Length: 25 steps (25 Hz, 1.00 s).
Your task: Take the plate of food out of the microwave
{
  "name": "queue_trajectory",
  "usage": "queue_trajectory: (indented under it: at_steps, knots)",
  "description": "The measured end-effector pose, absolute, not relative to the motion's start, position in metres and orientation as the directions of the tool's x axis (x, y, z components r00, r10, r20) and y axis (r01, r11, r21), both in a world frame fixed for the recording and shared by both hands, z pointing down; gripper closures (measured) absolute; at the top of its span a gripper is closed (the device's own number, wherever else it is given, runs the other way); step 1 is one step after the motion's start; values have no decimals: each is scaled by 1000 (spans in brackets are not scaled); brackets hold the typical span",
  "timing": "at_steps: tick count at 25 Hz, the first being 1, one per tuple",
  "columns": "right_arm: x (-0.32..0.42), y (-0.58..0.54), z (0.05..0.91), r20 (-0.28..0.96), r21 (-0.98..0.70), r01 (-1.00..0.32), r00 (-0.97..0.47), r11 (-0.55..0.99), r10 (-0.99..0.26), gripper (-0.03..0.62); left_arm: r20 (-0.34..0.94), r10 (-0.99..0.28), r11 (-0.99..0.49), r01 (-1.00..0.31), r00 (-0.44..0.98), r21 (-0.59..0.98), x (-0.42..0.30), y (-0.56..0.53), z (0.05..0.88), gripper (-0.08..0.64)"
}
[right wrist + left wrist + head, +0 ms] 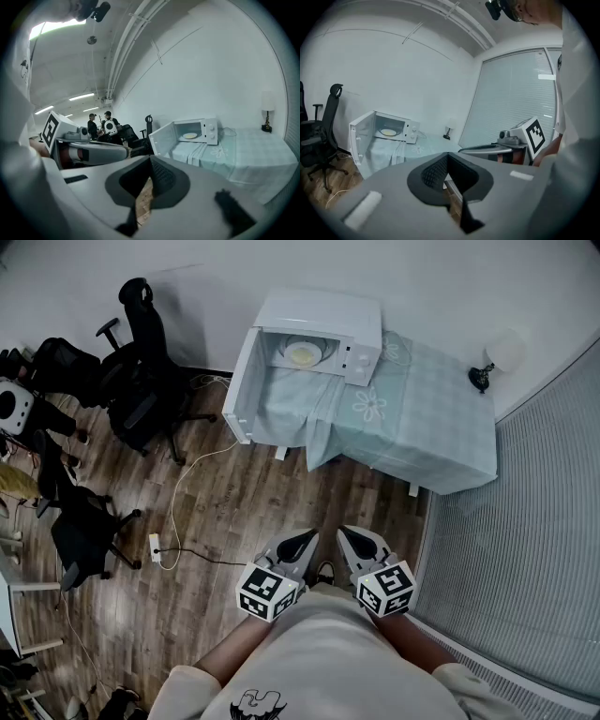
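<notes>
- Closest in, against the person's pale shirt point(319, 652), both tools are tucked at the waist, side by side. They point forward and down, each with its black-and-white marker cube nearest the body.
- On the left gripper point(306, 538), the grey jaws with dark ribbed pads are pressed together at the tips. Nothing is between them, and only floorboards show through the slot lower down.
- On the right gripper point(349, 534), the jaws likewise meet at the tips and hold nothing.
- Beyond them lies a brown wooden plank floor point(244, 512). A white power strip point(156, 547) and its cable trail off to the left, away from a straight path ahead.
- Farther on stands a table draped in a pale green checked cloth point(422, 418). On it sits the white microwave oven point(328, 320), its door point(244, 381) swung wide to the left.
- Inside the cavity rests the white plate of pale yellow food point(305, 352), well apart from both grippers.
- The step in hand looks like the approach:
  - Walk up square to the opening.
  - Spread the jaws before reaching in.
  - Take the rim from opposite sides.
  - Keep the plate level on the way out.
  - Mind the open door on the left and the cavity's upper edge.
</notes>
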State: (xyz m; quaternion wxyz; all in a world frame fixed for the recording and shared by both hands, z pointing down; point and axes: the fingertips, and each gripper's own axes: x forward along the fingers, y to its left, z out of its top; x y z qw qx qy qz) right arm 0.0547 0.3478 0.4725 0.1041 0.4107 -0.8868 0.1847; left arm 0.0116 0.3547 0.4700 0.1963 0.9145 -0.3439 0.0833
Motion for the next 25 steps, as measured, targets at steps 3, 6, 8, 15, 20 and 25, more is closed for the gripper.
queue_trajectory:
  at_steps: [3, 6, 8, 15, 20, 25]
  knots:
    - [53, 347, 475, 344, -240, -768, -640, 594, -687, 580, 296, -600, -684, -669, 743, 290, 9, 352, 475, 557]
    - [51, 345, 480, 356, -239, -769, -637, 593, -684, 580, 310, -602, -675, -677, 735, 293, 5, 350, 482, 557]
    - [50, 344, 482, 360, -234, -770, -636, 594, -682, 580, 320, -602, -673, -680, 732, 290, 3, 350, 488, 557]
    - [43, 344, 488, 380, -225, -768, -636, 600, -671, 580, 341, -603, -666, -690, 722, 283, -6, 344, 502, 557]
    - [32, 336, 494, 387, -259, -755, -653, 603, -651, 580, 324, -611, -665, -691, 722, 285, -14, 336, 501, 557]
    - [16, 322, 504, 410, -259, -774, -629, 577, -660, 580, 323, -629, -648, -706, 708, 285, -38, 328, 506, 557]
